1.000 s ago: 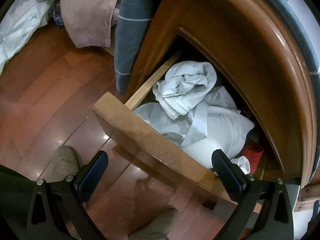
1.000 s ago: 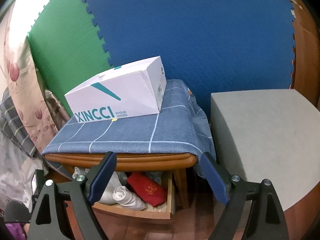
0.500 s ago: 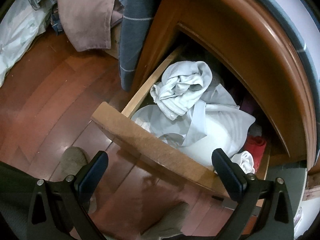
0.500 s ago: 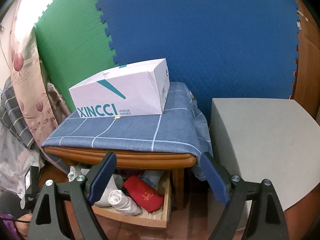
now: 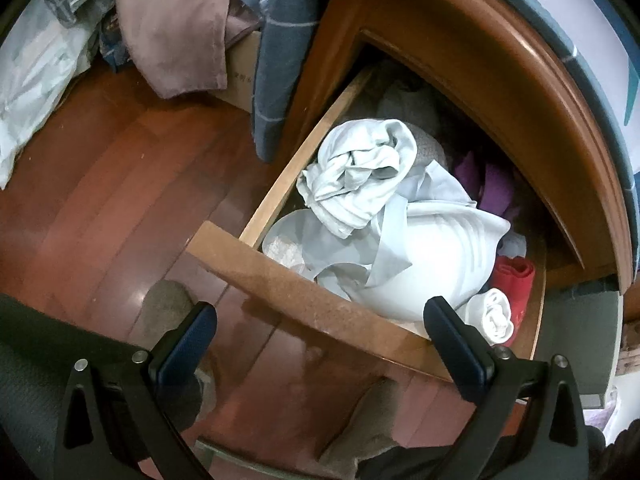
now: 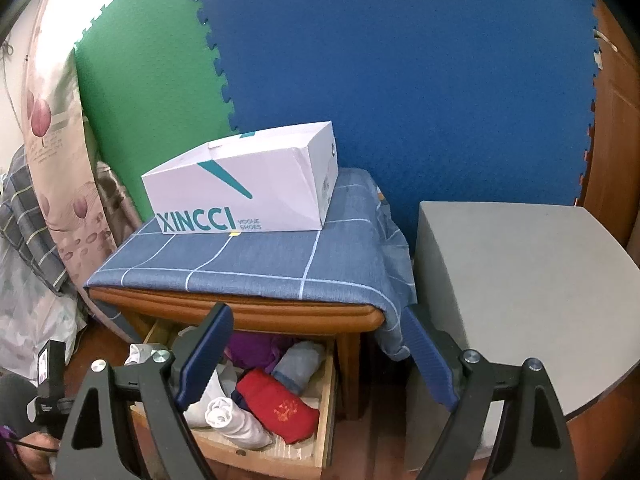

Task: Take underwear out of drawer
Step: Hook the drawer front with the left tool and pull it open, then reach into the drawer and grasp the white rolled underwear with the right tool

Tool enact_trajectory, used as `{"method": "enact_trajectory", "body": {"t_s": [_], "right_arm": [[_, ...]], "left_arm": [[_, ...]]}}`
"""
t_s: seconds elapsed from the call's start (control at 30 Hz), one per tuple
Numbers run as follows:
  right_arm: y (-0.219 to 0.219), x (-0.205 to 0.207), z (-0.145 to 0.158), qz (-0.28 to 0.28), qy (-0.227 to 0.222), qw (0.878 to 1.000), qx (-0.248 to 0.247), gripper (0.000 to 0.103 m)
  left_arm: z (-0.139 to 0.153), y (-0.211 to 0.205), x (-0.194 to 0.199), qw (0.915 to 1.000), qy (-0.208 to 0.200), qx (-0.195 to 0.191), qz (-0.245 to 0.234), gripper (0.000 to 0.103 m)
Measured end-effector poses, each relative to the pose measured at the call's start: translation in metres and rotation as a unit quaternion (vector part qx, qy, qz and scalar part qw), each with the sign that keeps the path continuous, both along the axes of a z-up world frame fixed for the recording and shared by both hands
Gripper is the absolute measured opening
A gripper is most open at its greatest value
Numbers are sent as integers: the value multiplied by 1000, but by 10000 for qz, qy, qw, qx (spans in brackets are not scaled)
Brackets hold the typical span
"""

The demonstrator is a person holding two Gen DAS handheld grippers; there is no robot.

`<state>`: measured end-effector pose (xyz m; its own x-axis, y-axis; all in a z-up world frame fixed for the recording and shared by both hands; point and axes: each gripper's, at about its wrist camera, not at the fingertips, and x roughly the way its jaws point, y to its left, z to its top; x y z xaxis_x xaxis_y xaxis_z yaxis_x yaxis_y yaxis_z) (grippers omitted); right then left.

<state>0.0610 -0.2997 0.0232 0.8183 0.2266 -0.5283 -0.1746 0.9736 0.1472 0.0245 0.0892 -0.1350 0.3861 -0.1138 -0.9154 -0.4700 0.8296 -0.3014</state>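
Note:
The wooden drawer (image 5: 304, 292) of the nightstand stands pulled out, full of clothes. In the left wrist view it holds a crumpled pale grey-blue garment (image 5: 356, 184), a white padded piece (image 5: 424, 264), a rolled white item (image 5: 496, 314), a red piece (image 5: 514, 276) and purple cloth (image 5: 494, 192). My left gripper (image 5: 320, 344) is open and empty, just in front of the drawer front. My right gripper (image 6: 320, 360) is open and empty, above and in front of the drawer (image 6: 320, 440), where the red piece (image 6: 284, 408) and white roll (image 6: 236, 420) show.
A white shoe box (image 6: 244, 192) sits on the blue checked cloth (image 6: 256, 264) covering the nightstand. A grey table (image 6: 520, 280) stands at the right. Blue and green foam mats (image 6: 400, 80) line the wall. Cloths and bags (image 5: 172, 28) lie on the wooden floor (image 5: 100, 200) at left.
The drawer has slid further out, showing more red, purple and white clothes. Both grippers stayed open; the right one has drawn back and up slightly.

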Motion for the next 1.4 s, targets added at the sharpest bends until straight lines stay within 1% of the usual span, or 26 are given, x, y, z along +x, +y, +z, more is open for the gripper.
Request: {"method": "enact_trajectory", "body": {"t_s": [0.17,0.3,0.37,0.43,0.5,0.6,0.63,0.67,0.73,0.8,0.9,1.0,1.07,1.1,1.17,1.23,1.27,1.33,1.37,1.4], "right_arm": [[9,1,-4,184,81,9998,-46,88],[18,2,-9,360,183,9992,-57,88],[26,4,-15,556,358,9978,-89,88],[38,6,-23,865,635,9941,-158,88],[47,4,-29,1118,773,9904,-246,88],[69,-1,-40,1611,1037,9804,-464,88],[80,-3,-46,1870,1220,9732,-544,88],[87,-5,-51,2003,1316,9689,-616,88],[106,-8,-65,2245,1553,9570,-985,88],[122,-10,-76,2523,1759,9436,-1223,88],[134,-9,-91,2794,2163,9275,-1223,87],[138,0,-103,2871,2606,9157,-1055,81],[142,4,-111,2866,2815,9109,-947,65],[143,7,-116,2844,2957,9075,-901,60],[147,11,-123,2802,3117,9037,-879,59],[151,15,-129,2785,3221,9005,-887,58],[152,17,-130,2780,3266,8989,-892,57],[157,20,-135,2769,3362,8956,-908,51],[160,23,-137,2797,3423,8928,-866,47],[163,25,-140,2803,3472,8907,-866,46]], "left_arm": [[0,0,-9,9999,106,64,-59,103],[0,-1,-9,9998,101,146,-44,103],[0,-2,-10,9998,93,156,-51,103],[0,-1,-10,9998,79,153,-69,103],[1,0,-11,9998,58,149,-84,103],[3,2,-16,9999,14,128,-86,103],[4,2,-17,9999,-6,131,-96,103],[5,2,-18,9999,-17,128,-98,103],[7,2,-18,9999,-38,138,-94,103],[10,2,-20,9998,-69,163,-88,103],[22,-2,-28,9992,-42,361,-148,98],[34,-2,-39,9981,-57,556,-265,97],[45,2,-43,9978,-264,561,-243,97],[51,3,-45,9974,-376,561,-235,98],[65,3,-47,9945,-592,814,-279,98],[75,-1,-47,9896,-738,1176,-369,98],[78,-3,-48,9879,-783,1279,-403,98],[86,-6,-49,9840,-865,1471,-507,98],[89,-8,-49,9821,-881,1575,-548,99],[93,-11,-49,9785,-883,1763,-610,99]]}}
